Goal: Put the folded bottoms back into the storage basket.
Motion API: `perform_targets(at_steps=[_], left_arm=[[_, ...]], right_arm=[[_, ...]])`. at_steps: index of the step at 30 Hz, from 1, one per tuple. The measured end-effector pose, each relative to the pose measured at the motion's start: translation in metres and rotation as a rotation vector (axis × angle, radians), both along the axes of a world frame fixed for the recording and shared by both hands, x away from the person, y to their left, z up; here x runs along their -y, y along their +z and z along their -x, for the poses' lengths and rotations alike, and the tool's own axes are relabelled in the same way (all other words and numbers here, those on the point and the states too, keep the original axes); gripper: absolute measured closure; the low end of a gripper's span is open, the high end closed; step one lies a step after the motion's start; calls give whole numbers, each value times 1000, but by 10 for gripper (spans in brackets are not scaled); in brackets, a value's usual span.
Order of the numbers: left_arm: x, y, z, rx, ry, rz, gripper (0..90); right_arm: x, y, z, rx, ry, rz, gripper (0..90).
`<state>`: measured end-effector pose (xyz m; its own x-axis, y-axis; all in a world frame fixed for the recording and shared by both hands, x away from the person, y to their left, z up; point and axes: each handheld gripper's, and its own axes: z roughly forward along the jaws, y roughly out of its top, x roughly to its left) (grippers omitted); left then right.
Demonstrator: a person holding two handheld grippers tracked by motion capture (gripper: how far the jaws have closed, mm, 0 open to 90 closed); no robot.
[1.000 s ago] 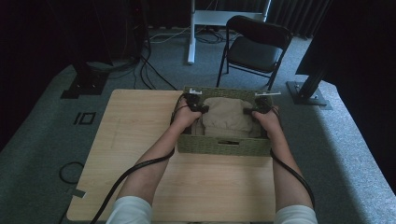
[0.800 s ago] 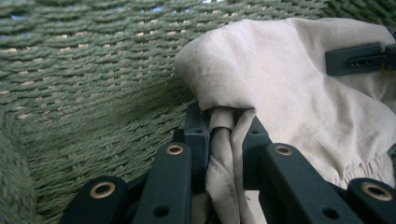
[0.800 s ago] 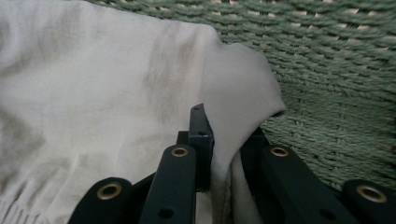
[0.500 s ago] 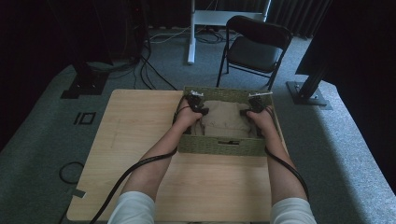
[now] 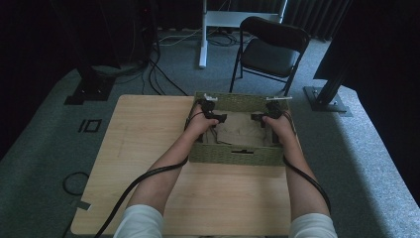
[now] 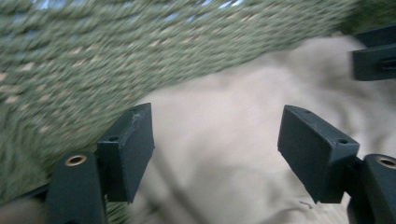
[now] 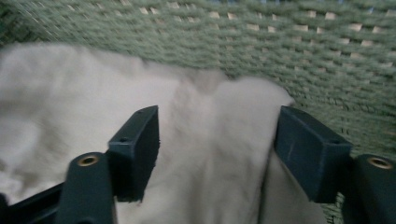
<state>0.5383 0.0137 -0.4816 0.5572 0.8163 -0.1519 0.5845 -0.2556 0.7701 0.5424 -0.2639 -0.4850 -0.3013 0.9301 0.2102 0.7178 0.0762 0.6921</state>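
Observation:
A beige cloth (image 5: 241,132) lies crumpled inside a green woven basket (image 5: 233,154) on the wooden table. Both hands reach into the basket from the near side. My left gripper (image 5: 218,118) is over the cloth's left end and my right gripper (image 5: 258,118) over its right end. In the left gripper view the gripper (image 6: 215,116) stands open above the cloth (image 6: 210,182), next to the basket wall (image 6: 93,56). In the right gripper view the gripper (image 7: 217,116) is open too, with cloth (image 7: 70,102) under it. Both pairs of jaws have just been opening, and no pad presses on the cloth.
The basket sits at the far right of the table (image 5: 148,144), against its far edge. Behind the table stand a black folding chair (image 5: 270,49) and a white desk leg (image 5: 203,34). Black stand bases (image 5: 91,89) and cables lie on the grey carpet.
The cloth, heaped up between the two grippers a second ago, has sunk lower into the basket. Both hands have stayed about where they were.

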Motion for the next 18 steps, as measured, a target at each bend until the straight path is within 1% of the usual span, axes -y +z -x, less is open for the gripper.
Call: perform_targets(at_steps=[1,2,3,4,5,7,8,9,10,12,13,15,16,17,18], left_arm=[[2,3,2,7,-11,4,269],[2,3,2,7,-11,4,269],[5,12,6,31,-64,13,250],[6,17,8,38,-62,32,235],[6,17,8,38,-62,32,219],[7,23,11,82,-66,73,218],[6,27,12,87,-62,93,218],[5,32,15,87,-67,95,219],[4,35,16,93,-70,91,218],[4,37,17,96,-72,87,218],[0,43,20,93,-83,73,218],[-4,48,23,95,-88,77,218],[-4,48,23,95,-88,77,216],[-8,53,26,96,-109,79,200],[-8,53,26,96,-109,79,200]], right_arm=[[0,0,0,0,0,0,269],[0,0,0,0,0,0,269],[0,10,2,23,7,-21,234],[0,13,3,24,16,-20,210],[-1,17,4,33,33,-16,194],[-1,23,7,47,46,-18,191],[-1,23,7,47,46,-18,191],[-2,28,10,45,50,-20,174],[-3,30,11,47,58,-18,174],[-5,33,13,32,77,-19,174],[-7,35,15,37,88,-18,174],[-9,37,17,50,99,-13,174],[-9,37,17,50,99,-13,174],[-12,41,19,66,96,-14,175],[-12,41,19,66,96,-14,175]])
